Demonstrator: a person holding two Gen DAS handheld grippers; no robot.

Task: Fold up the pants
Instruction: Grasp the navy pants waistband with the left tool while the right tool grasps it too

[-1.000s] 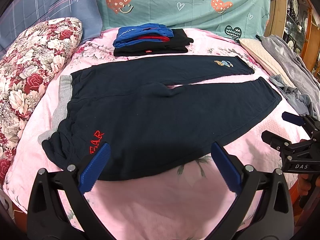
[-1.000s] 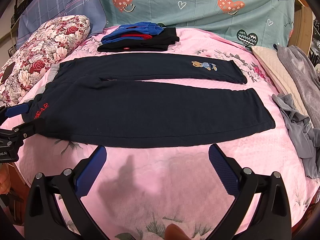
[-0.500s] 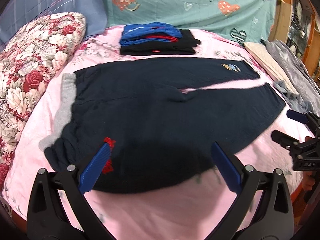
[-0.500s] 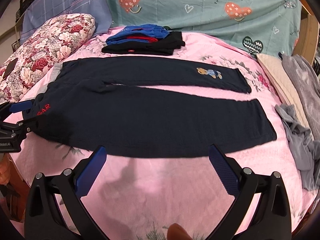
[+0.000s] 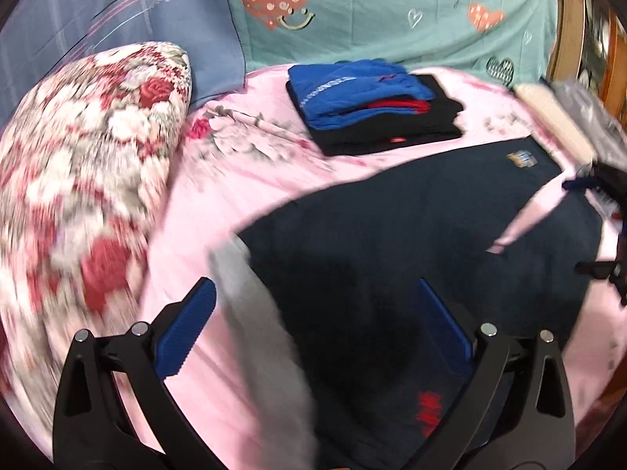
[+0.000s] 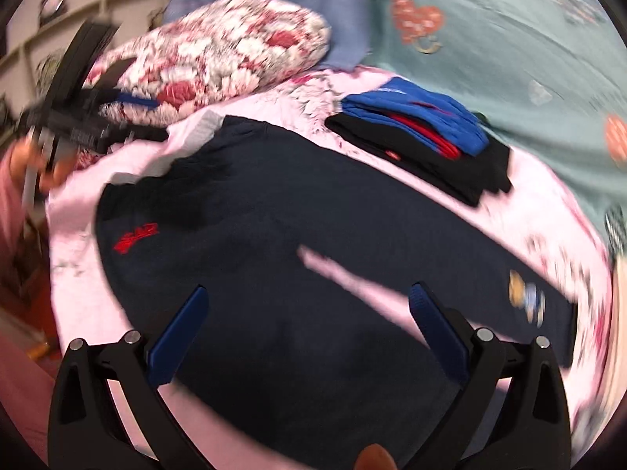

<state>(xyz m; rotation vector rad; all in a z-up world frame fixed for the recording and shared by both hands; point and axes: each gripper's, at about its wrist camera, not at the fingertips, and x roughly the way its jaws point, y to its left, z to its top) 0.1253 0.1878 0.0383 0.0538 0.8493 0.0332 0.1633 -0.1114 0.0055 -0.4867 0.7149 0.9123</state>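
Dark navy pants (image 5: pixel 392 243) lie spread flat on the pink bedspread (image 5: pixel 235 180), with red lettering (image 5: pixel 429 411) near the waist and a small bear patch (image 5: pixel 521 158) on the far leg. My left gripper (image 5: pixel 317 333) is open and empty, over the waist end and its grey waistband (image 5: pixel 250 301). In the right wrist view the pants (image 6: pixel 313 235) fill the middle, with a pink gap (image 6: pixel 352 278) between the legs. My right gripper (image 6: pixel 309 333) is open and empty above the legs. Both views are motion-blurred.
A stack of folded blue, red and black clothes (image 5: pixel 372 105) sits at the back of the bed. A floral pillow (image 5: pixel 78 164) lies at the left. Teal and blue bedding (image 5: pixel 392 8) stands behind. Grey garments (image 5: pixel 588 105) lie at the right edge.
Both grippers have moved fast forward over the bed. The left one has swung left to the waistband; the right one has come over the legs. Both stay open.
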